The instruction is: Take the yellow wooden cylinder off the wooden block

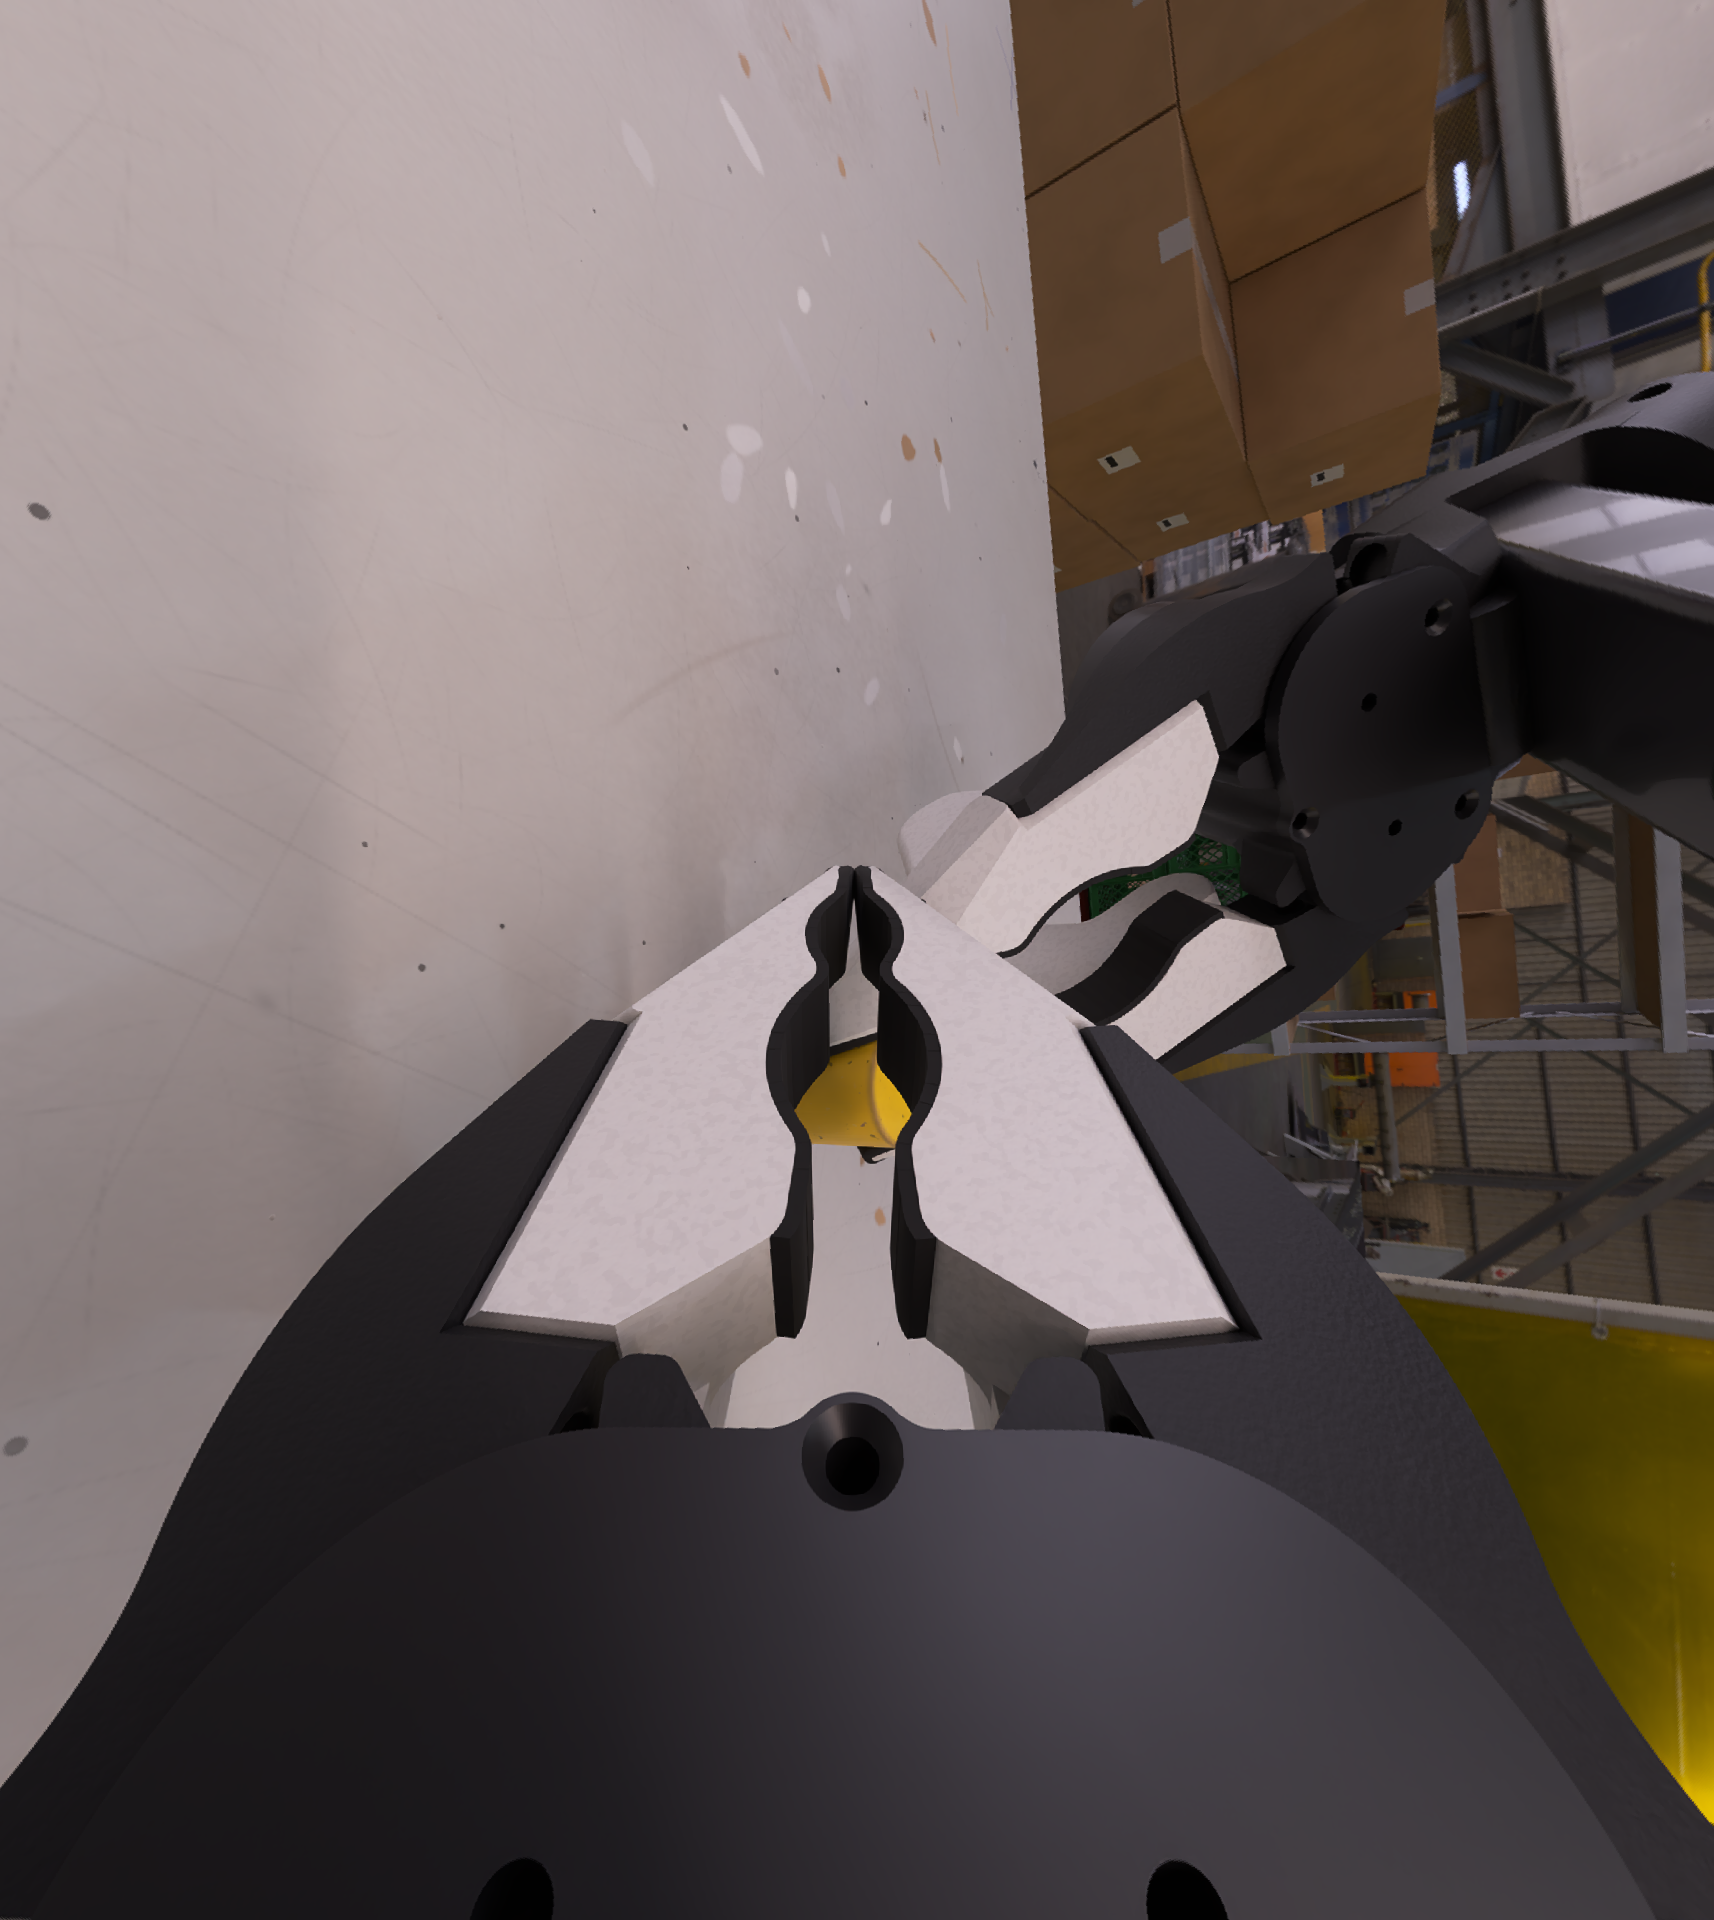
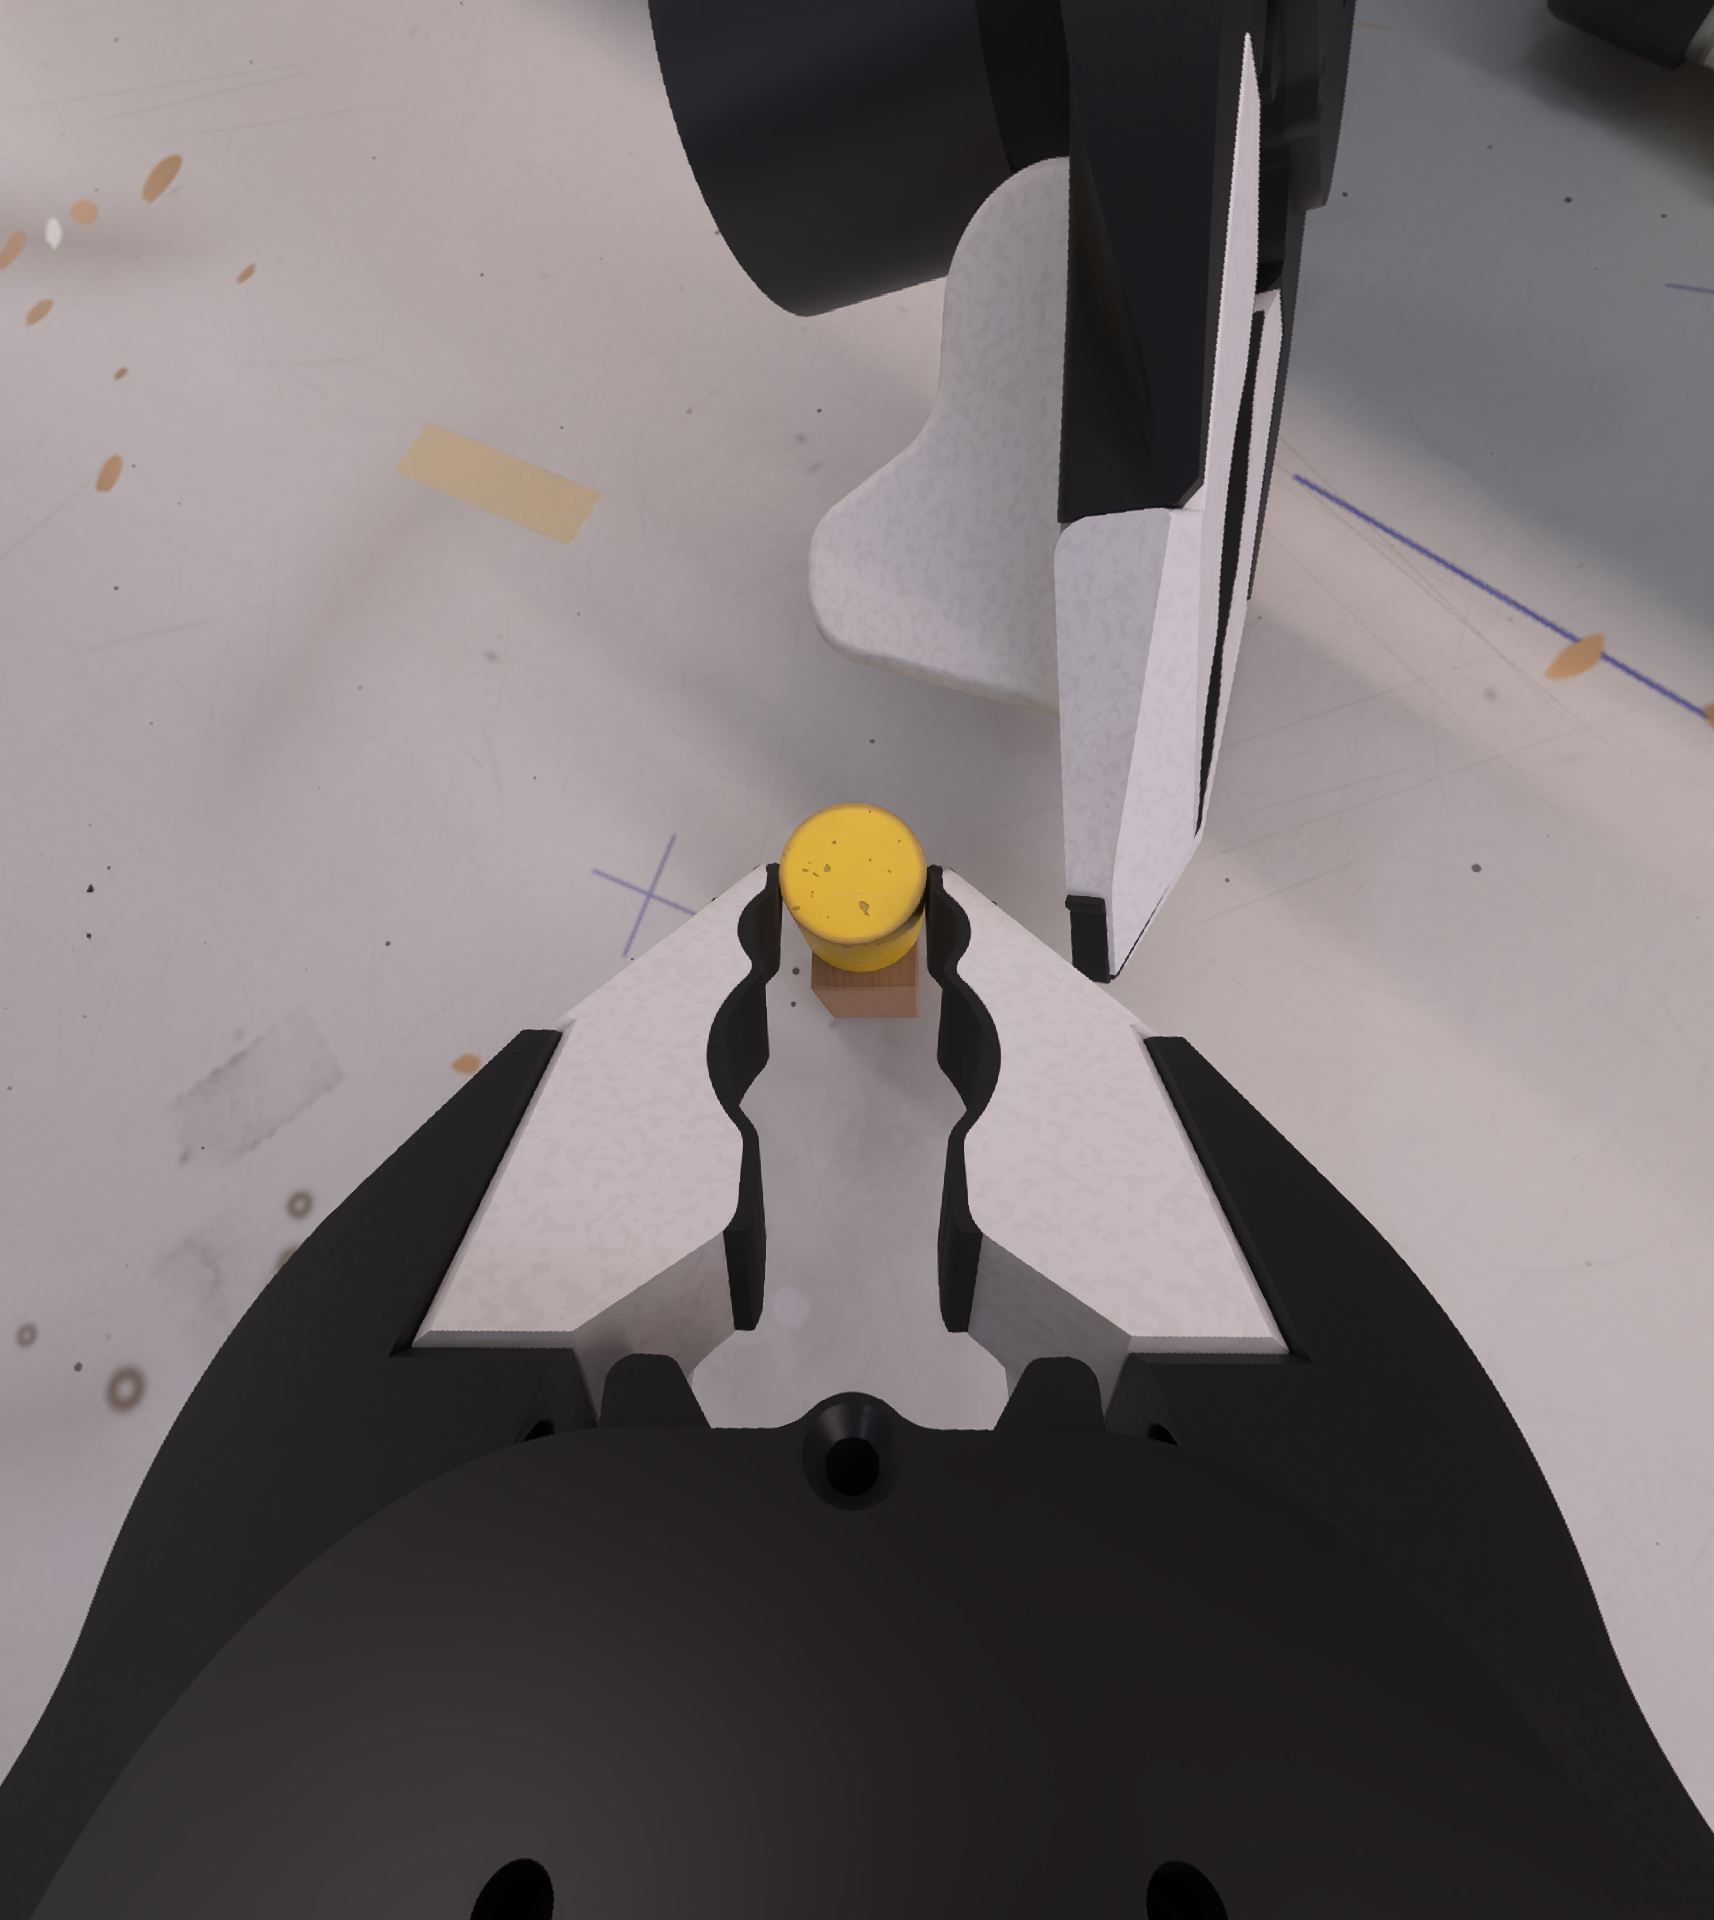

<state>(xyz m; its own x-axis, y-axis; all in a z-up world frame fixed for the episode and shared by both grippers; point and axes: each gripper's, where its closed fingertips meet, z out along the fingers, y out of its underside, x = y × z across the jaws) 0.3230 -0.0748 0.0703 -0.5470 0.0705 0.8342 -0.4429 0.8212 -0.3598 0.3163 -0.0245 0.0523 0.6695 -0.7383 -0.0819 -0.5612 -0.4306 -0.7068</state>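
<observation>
Right tongs (image 2: 853, 899) pinch the yellow wooden cylinder (image 2: 851, 881) at its top, upright on the wooden block (image 2: 868, 1000) on the bench (image 2: 313, 727). Left tongs (image 1: 853, 883) pressed together, empty. I judge it light, rigid, smooth; grip lower.

yellow wooden cylinder (image 2: 852, 881) upright, speckled flat top, standing on small tan wooden block (image 2: 866, 996)

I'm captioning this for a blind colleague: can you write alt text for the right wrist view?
Seen from above, the right gripper has its white fingertips against both sides of a yellow wooden cylinder standing upright on a small brown wooden block. The left gripper, shut, hangs beside it over the speckled white table.
</observation>
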